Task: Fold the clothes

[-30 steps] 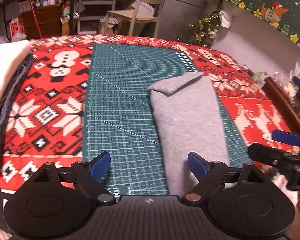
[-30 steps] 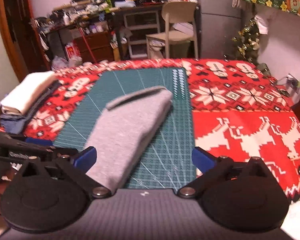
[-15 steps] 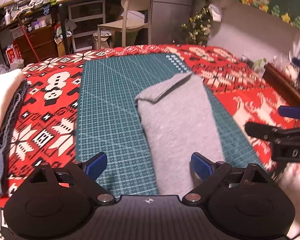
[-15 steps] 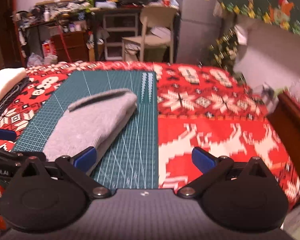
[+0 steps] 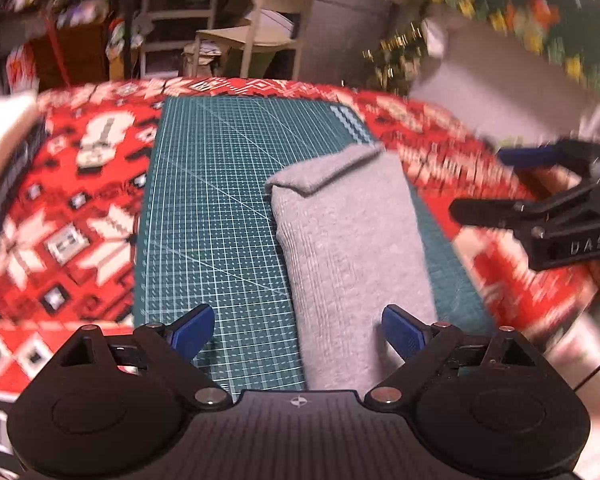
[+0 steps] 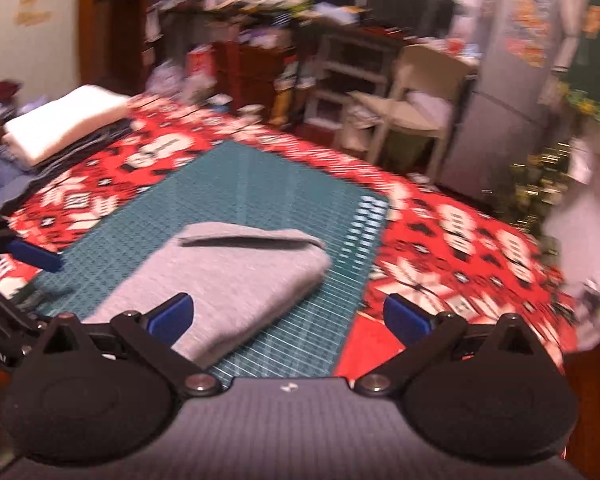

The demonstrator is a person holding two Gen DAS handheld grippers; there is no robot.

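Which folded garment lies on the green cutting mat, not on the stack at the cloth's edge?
The grey garment. It lies alone on the mat, folded into a long strip; the white one tops the stack of darker clothes off the mat.

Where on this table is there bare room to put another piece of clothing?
The green mat is bare left of the folded grey garment, as is the red cloth on its right. The far left edge is crowded by a stack of folded clothes.

Bare cutting mat point(image 5: 204, 216) (left side) lies open beside the folded grey garment point(image 5: 352, 248).
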